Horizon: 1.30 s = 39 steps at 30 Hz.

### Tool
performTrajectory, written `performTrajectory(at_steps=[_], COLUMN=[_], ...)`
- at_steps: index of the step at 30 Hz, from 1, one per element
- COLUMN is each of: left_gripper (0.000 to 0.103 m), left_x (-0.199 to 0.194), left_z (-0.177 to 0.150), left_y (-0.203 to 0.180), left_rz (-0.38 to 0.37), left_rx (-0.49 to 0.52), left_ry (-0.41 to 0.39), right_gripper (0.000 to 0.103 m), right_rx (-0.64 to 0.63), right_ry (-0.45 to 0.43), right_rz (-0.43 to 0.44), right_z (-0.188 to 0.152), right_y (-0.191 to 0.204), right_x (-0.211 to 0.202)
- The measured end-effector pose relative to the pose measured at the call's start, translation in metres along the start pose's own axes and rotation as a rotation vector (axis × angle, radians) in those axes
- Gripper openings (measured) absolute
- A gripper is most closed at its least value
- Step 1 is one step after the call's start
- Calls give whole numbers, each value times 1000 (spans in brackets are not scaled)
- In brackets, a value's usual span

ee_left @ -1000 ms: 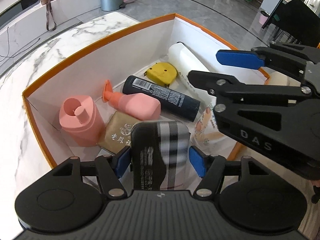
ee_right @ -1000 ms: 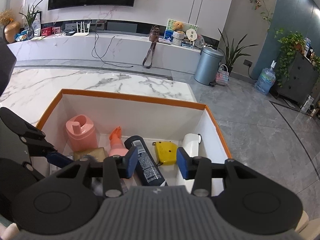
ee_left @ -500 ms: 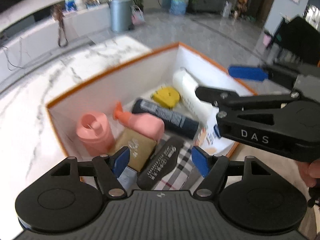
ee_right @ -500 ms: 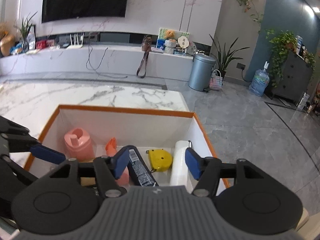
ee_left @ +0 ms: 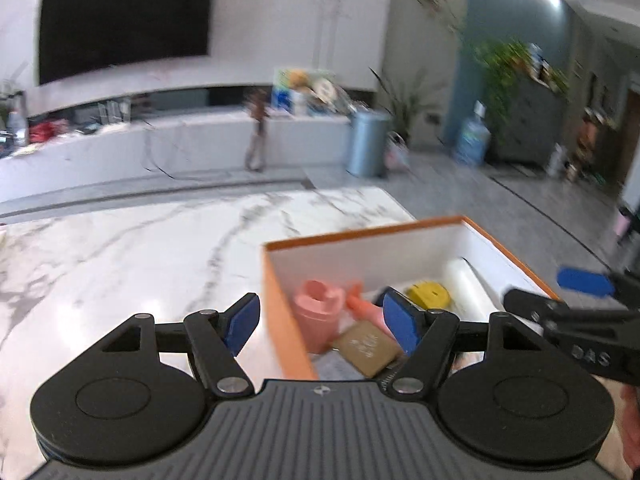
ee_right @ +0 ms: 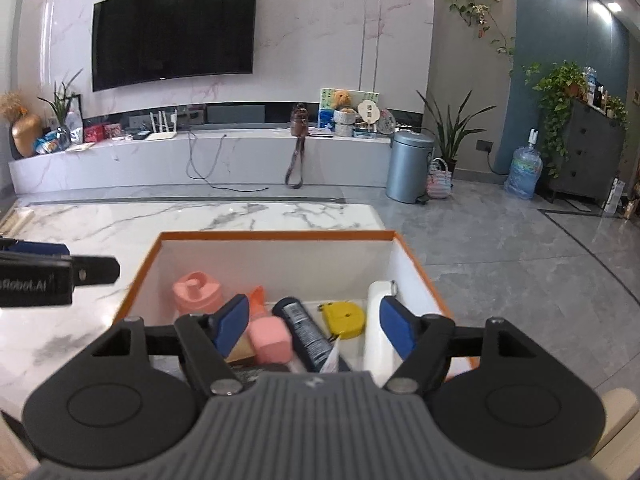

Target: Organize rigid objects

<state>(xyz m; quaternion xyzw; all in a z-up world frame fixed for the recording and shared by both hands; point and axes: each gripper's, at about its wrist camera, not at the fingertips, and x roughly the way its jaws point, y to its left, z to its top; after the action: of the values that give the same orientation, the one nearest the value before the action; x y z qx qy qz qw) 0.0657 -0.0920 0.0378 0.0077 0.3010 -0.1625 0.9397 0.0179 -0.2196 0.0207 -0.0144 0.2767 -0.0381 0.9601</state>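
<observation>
An orange-rimmed white box [ee_right: 276, 235] stands on the marble table and also shows in the left wrist view [ee_left: 360, 236]. It holds a pink cup [ee_right: 196, 292], a pink pump bottle [ee_right: 268, 338], a black tube [ee_right: 306, 330], a yellow tape measure [ee_right: 344, 316], a white bottle [ee_right: 378, 328] and a tan packet [ee_left: 366, 346]. My left gripper [ee_left: 320, 326] is open and empty, raised over the box's left wall. My right gripper [ee_right: 314, 328] is open and empty above the box's near side.
The marble table [ee_left: 132, 256] stretches left of the box. The right gripper's arm [ee_left: 580, 340] reaches in at the right of the left wrist view. The left gripper's arm [ee_right: 48, 276] shows at the left of the right wrist view. Grey floor [ee_right: 520, 248] lies to the right.
My left gripper let go of the dark checked case into the box, then lifted and swung left, away from the box. My right gripper rose a little and stayed open.
</observation>
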Motion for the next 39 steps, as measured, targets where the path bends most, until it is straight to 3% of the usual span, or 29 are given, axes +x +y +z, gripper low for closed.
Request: performTrajectory(at_steps=[6, 14, 19, 24, 39], left_gripper=[83, 87, 93, 103, 103], left_x=[-17, -26, -27, -25, -21], left_z=[-19, -41, -49, -56, -71], left_y=[7, 6, 1, -7, -10], left_rz=[78, 125, 148, 166, 181], left_rx=[-40, -50, -18, 12, 27], left_ry=[-80, -106, -112, -103, -59], right_gripper=[79, 82, 100, 100, 99], right_rx=[7, 15, 54, 81, 118], right_ry=[-4, 41, 27, 19, 65], right_rz=[54, 66, 49, 20, -5], right_z=[-21, -41, -48, -54, -57], right_y=[11, 20, 17, 13, 8], right_x=[-15, -18, -16, -14, -2])
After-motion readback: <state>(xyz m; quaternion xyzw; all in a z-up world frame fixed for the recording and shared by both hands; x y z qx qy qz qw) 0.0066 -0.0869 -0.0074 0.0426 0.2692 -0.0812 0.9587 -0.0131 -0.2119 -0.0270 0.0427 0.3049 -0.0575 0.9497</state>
